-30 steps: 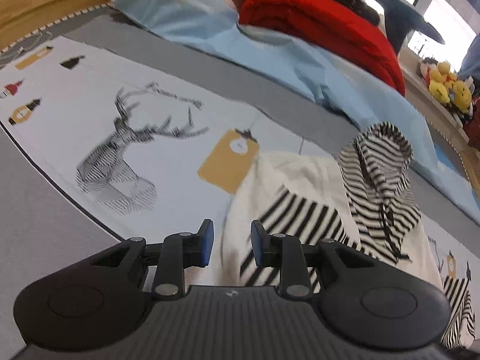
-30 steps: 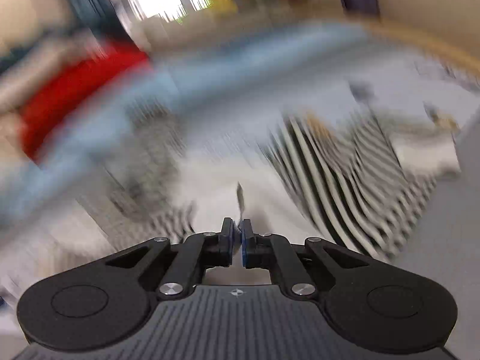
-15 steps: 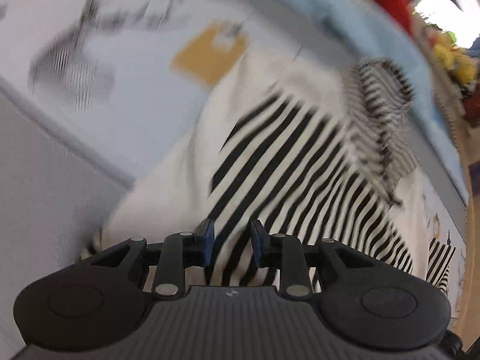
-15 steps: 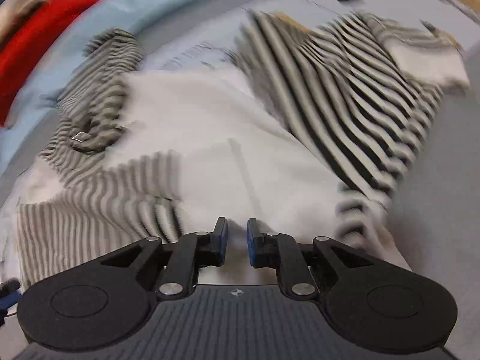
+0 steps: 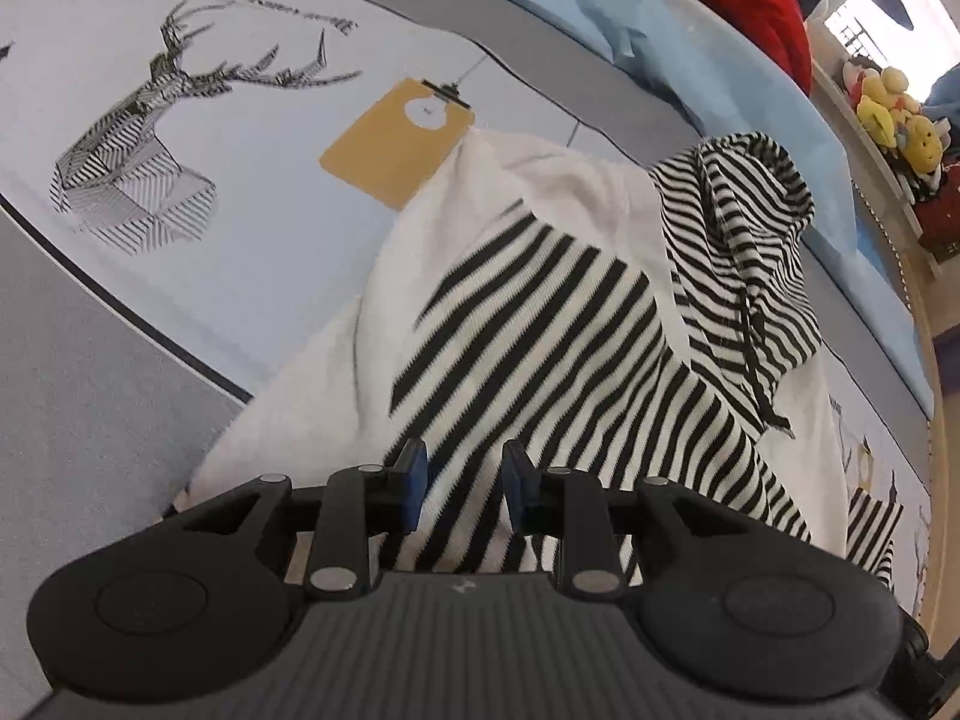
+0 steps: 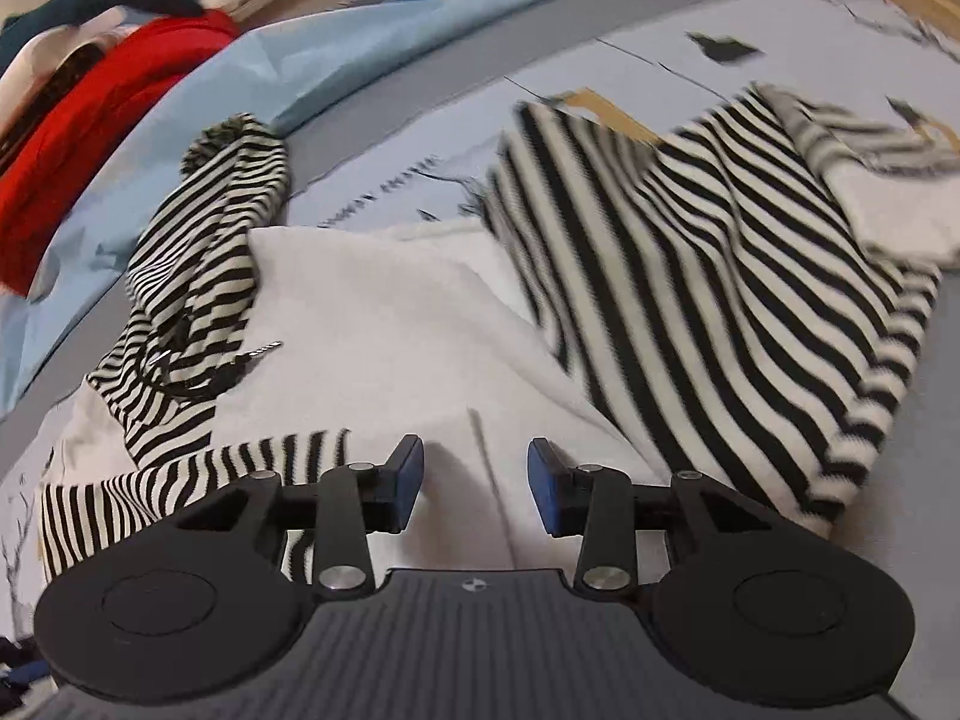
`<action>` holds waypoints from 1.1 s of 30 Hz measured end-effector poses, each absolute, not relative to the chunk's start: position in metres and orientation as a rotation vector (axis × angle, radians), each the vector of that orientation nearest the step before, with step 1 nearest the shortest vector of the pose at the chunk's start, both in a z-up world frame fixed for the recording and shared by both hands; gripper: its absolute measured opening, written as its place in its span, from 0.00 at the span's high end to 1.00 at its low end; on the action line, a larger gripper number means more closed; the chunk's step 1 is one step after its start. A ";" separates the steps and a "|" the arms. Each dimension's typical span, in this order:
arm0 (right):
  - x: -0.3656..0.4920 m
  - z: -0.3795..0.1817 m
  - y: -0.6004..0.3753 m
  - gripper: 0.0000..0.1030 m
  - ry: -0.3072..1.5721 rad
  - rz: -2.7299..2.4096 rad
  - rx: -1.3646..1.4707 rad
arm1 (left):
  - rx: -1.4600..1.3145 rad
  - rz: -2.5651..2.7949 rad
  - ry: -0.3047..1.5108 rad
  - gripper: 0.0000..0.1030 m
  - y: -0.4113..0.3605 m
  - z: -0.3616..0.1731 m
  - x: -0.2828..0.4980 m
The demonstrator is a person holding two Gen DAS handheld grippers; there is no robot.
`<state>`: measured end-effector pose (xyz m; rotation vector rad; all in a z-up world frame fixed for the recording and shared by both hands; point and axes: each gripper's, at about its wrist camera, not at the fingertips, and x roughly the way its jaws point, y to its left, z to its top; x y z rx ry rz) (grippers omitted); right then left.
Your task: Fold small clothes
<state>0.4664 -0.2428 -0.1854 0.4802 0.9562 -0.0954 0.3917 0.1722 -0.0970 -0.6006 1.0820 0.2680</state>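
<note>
- The black-and-white striped, white-bodied hooded top (image 5: 558,324) lies rumpled on the bed's deer-print sheet (image 5: 180,120).
- Left gripper (image 5: 462,483) hangs over the striped cloth, jaws parted, gripping nothing.
- Right gripper (image 6: 474,483) has just been opening; nothing sits between its jaws.

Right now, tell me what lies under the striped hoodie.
The striped hoodie lies on a printed bed cover; its white edge overlaps a corner of the tan tag print. Further cover print beneath the hoodie is hidden by the fabric.
</note>
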 end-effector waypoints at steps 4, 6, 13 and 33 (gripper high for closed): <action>0.464 -0.182 -0.225 1.00 0.903 -0.050 0.406 | -0.559 0.283 1.066 0.72 0.173 -0.092 0.392; 0.460 -0.171 -0.223 1.00 0.840 -0.061 0.380 | -0.521 0.283 1.057 0.72 0.170 -0.089 0.393; 0.461 -0.164 -0.250 0.99 0.863 -0.199 0.428 | -0.450 0.272 1.044 0.72 0.163 -0.083 0.393; 0.467 -0.163 -0.239 1.00 0.857 -0.184 0.362 | -0.453 0.259 1.055 0.72 0.163 -0.085 0.393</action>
